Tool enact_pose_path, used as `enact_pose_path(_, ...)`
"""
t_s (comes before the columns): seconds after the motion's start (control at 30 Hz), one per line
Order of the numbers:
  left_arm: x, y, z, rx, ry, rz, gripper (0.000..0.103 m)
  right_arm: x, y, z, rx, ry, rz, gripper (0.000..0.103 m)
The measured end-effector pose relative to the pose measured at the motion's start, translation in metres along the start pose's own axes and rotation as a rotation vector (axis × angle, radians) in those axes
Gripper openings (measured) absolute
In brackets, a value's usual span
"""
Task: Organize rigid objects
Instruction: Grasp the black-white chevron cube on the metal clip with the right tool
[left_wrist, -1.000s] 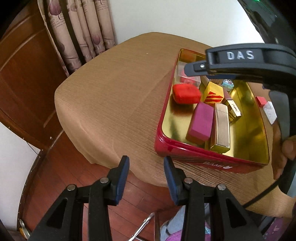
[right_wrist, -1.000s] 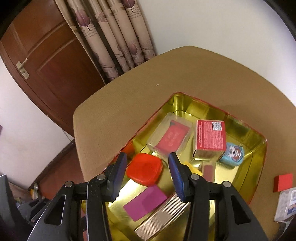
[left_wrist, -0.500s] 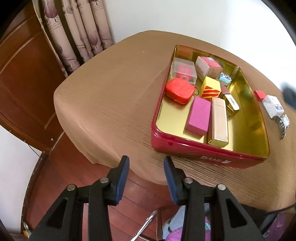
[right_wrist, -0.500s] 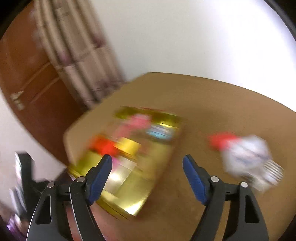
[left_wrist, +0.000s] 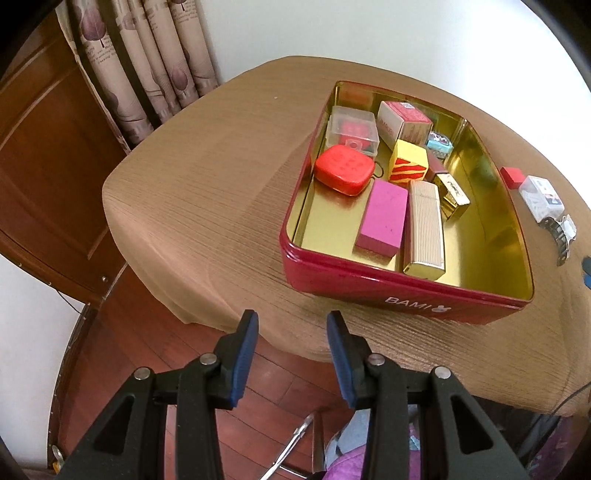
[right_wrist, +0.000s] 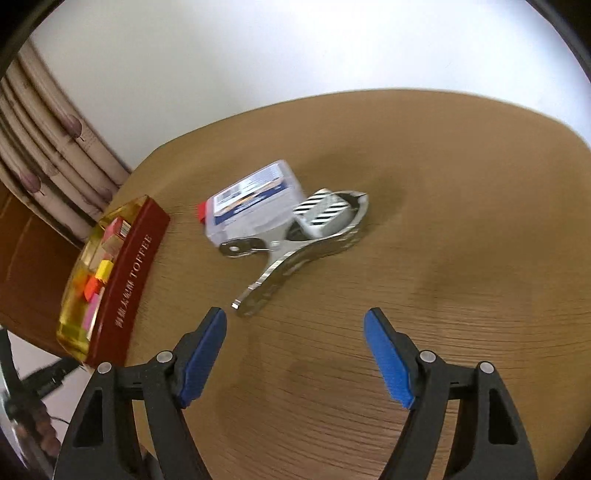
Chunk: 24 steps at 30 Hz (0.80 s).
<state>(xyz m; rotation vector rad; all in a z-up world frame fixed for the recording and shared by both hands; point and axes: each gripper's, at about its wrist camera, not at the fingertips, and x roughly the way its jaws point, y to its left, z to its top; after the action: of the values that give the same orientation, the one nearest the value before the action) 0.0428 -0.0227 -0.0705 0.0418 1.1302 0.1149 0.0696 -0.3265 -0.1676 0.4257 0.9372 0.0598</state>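
Note:
A red tin with a gold inside (left_wrist: 399, 295) stands on the brown table and holds several small boxes, among them a red square case (left_wrist: 343, 170), a magenta block (left_wrist: 382, 218) and a ribbed gold box (left_wrist: 424, 225). The tin also shows in the right wrist view (right_wrist: 129, 273), at the left. My right gripper (right_wrist: 295, 332) is open and empty, just short of a metal watch (right_wrist: 295, 254), a clear plastic box (right_wrist: 255, 203) and a small red block (right_wrist: 201, 214). My left gripper (left_wrist: 291, 332) is open and empty, off the table's front edge.
The table (right_wrist: 443, 221) is round-cornered with a brown cloth. A wooden door (left_wrist: 44, 147) and curtains (left_wrist: 147, 66) stand behind on the left. A white wall is at the back. Wooden floor (left_wrist: 147, 350) lies below the left gripper.
My right gripper has swung from above the tin to the right, over the watch and clear box, and opened wider. The left gripper has stayed in place.

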Motion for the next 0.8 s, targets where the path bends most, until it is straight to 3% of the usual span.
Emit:
enact_pose_path(0.07,0.002,0.001,0.000,-0.002,0.008,-0.002,0.039,0.009,0.007,0.004,0.018,0.015,0.018,0.075)
enact_pose_path(0.27,0.007,0.005,0.001,-0.008,0.031,-0.014,0.039,0.025,0.023,0.002,0.041,0.012,-0.037,0.075)
enact_pose_path(0.43,0.008,0.010,0.001,-0.027,0.033,-0.028,0.039,0.009,0.015,0.014,0.030,-0.058,-0.080,0.072)
enact_pose_path(0.5,0.009,0.009,0.000,-0.026,0.038,-0.033,0.039,0.003,0.019,0.023,-0.098,-0.069,-0.152,0.065)
enact_pose_path(0.57,0.012,0.008,0.000,-0.023,0.048,-0.033,0.039,0.001,0.024,0.029,-0.247,-0.073,-0.220,0.028)
enact_pose_path(0.6,0.013,0.008,-0.001,-0.022,0.055,-0.034,0.039,0.004,0.025,0.032,-0.288,-0.052,-0.216,0.021)
enact_pose_path(0.63,0.013,0.008,-0.001,-0.021,0.060,-0.035,0.039,0.008,0.022,0.036,-0.316,-0.018,-0.191,0.017)
enact_pose_path(0.8,0.012,0.006,-0.002,-0.014,0.049,-0.021,0.039,0.022,0.021,0.054,-0.424,0.072,-0.114,0.018)
